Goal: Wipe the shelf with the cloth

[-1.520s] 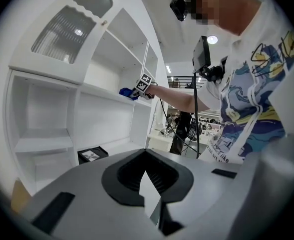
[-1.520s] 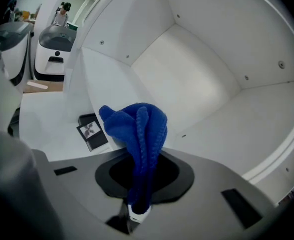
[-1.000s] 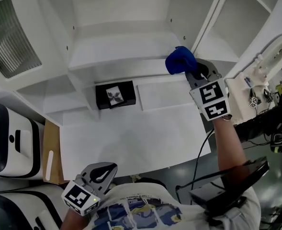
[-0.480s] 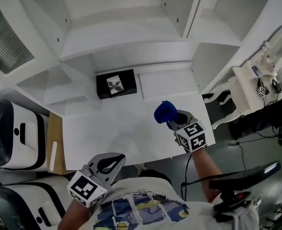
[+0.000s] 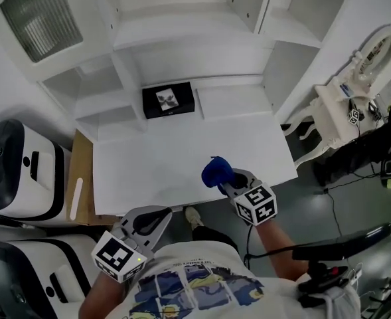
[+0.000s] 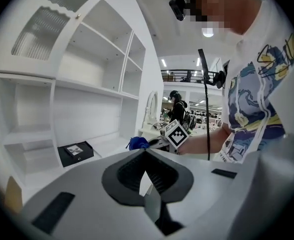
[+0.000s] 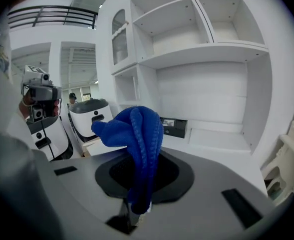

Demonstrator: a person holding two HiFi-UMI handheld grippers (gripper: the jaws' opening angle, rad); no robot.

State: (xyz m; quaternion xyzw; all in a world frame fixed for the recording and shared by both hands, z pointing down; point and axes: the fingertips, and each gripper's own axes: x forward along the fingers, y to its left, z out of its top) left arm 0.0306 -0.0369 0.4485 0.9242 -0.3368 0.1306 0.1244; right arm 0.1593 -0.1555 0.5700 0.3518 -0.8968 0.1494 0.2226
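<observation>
A bunched blue cloth [image 5: 216, 172] [image 7: 135, 144] is pinched in my right gripper [image 5: 227, 181], which is shut on it above the near right part of the white desk top [image 5: 182, 158]. The cloth [image 6: 136, 143] also shows small in the left gripper view. The white shelf unit [image 5: 188, 38] [image 7: 201, 49] rises behind the desk, well away from the cloth. My left gripper [image 5: 145, 221] hangs below the desk's front edge at the lower left, its jaws closed with nothing between them.
A black box [image 5: 168, 100] [image 7: 174, 126] with a white label sits at the back of the desk under the shelves. White machines [image 5: 16, 171] stand to the left, and a white ornate stand [image 5: 354, 98] to the right. A cardboard piece [image 5: 82, 191] lies beside the desk.
My right gripper has pulled the cloth back from the shelf edge at the upper right, down to the desk's front. The left gripper has stayed put.
</observation>
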